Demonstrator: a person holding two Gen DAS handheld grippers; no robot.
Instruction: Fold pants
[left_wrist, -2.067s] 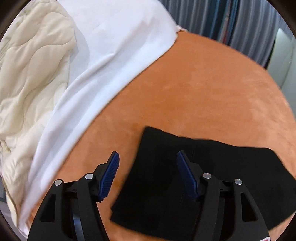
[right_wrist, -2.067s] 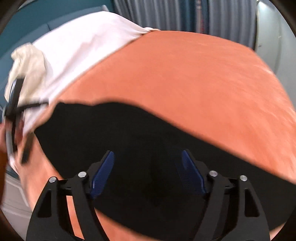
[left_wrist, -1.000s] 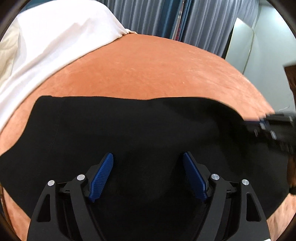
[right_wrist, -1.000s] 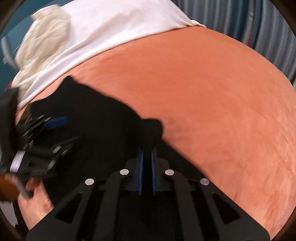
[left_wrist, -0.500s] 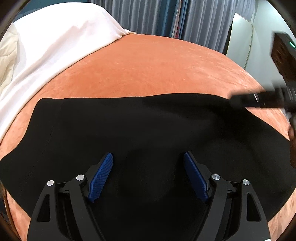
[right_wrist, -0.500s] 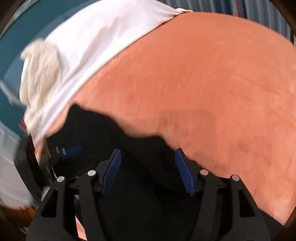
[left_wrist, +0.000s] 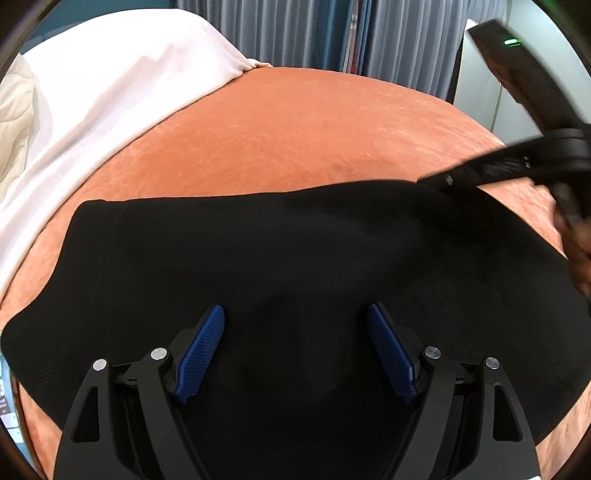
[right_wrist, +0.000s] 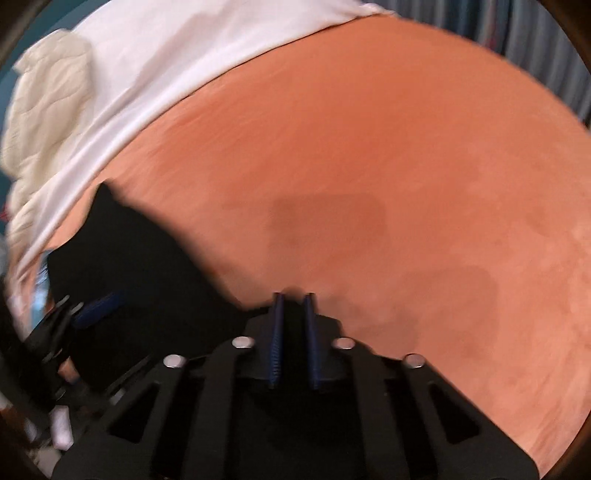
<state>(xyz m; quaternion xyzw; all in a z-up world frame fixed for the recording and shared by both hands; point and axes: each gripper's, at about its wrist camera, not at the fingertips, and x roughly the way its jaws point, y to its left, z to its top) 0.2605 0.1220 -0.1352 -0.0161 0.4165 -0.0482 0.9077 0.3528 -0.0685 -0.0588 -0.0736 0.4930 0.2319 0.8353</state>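
Black pants (left_wrist: 295, 251) lie spread flat across the orange bed cover (left_wrist: 295, 129). My left gripper (left_wrist: 295, 332) hovers open over their middle, and nothing is pinched between its blue pads. In the left wrist view my right gripper (left_wrist: 428, 181) reaches in from the right to the pants' far right edge. In its own view the right gripper (right_wrist: 293, 297) is shut, with a dark fold of the pants' edge between its pads (right_wrist: 277, 332). The rest of the pants (right_wrist: 140, 258) stretches away to the left there, blurred.
A white sheet (left_wrist: 110, 92) and a cream quilt (left_wrist: 14, 110) cover the bed's left side. Grey-blue curtains (left_wrist: 295, 29) hang behind. A hand (left_wrist: 576, 251) holds the right gripper at the right edge. Bare orange cover (right_wrist: 406, 184) lies beyond the pants.
The right gripper opened, shifted right along the pants' edge and shut on it again. The left gripper stays open over the pants, hardly moved.
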